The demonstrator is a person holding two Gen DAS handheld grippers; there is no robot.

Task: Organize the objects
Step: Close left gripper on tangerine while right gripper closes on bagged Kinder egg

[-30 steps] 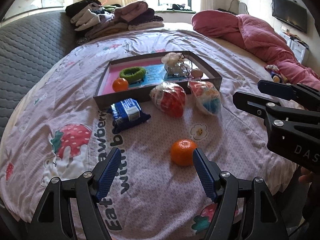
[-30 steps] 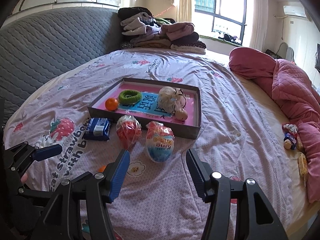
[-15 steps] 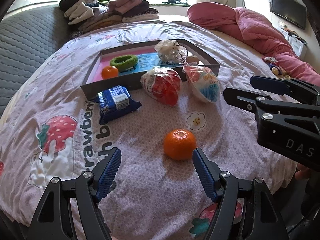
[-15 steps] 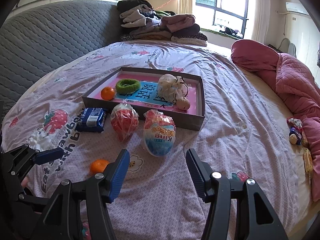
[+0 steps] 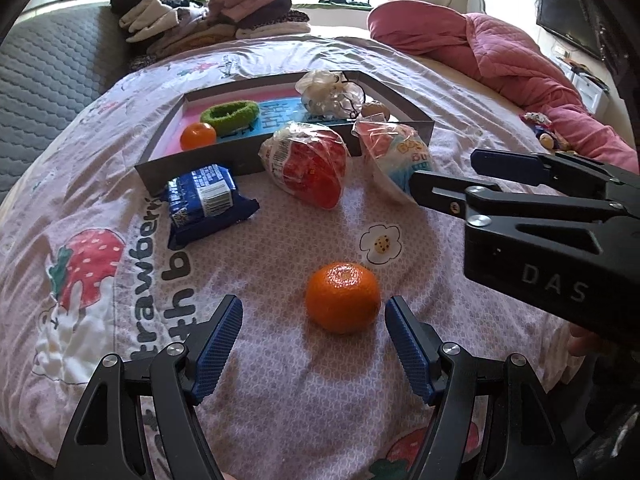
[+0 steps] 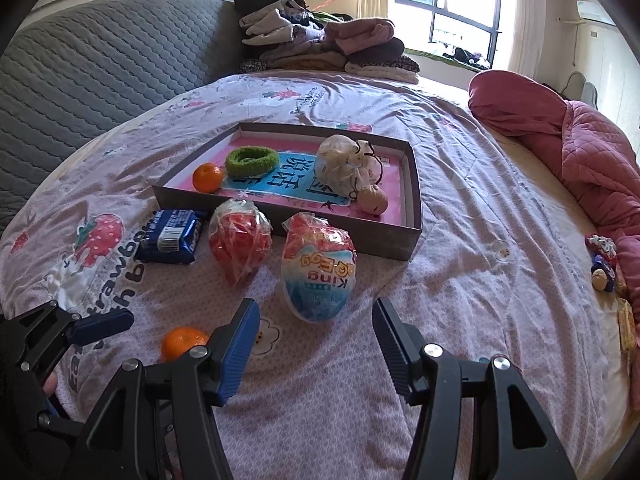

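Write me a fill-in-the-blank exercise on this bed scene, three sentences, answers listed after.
1. The fuzzy green hair band lies inside the shallow grey cardboard tray, next to a small round fruit coloured ____.
2. The loose orange mandarin on the strawberry-print bedsheet sits just ahead of the open ____ tongs.
3. The dark blue snack packet lies ____ the tray, on the sheet.

Missing words: orange; left; outside

Loose tangerine (image 5: 343, 298) between the gaping left tongs (image 5: 314, 344), untouched.
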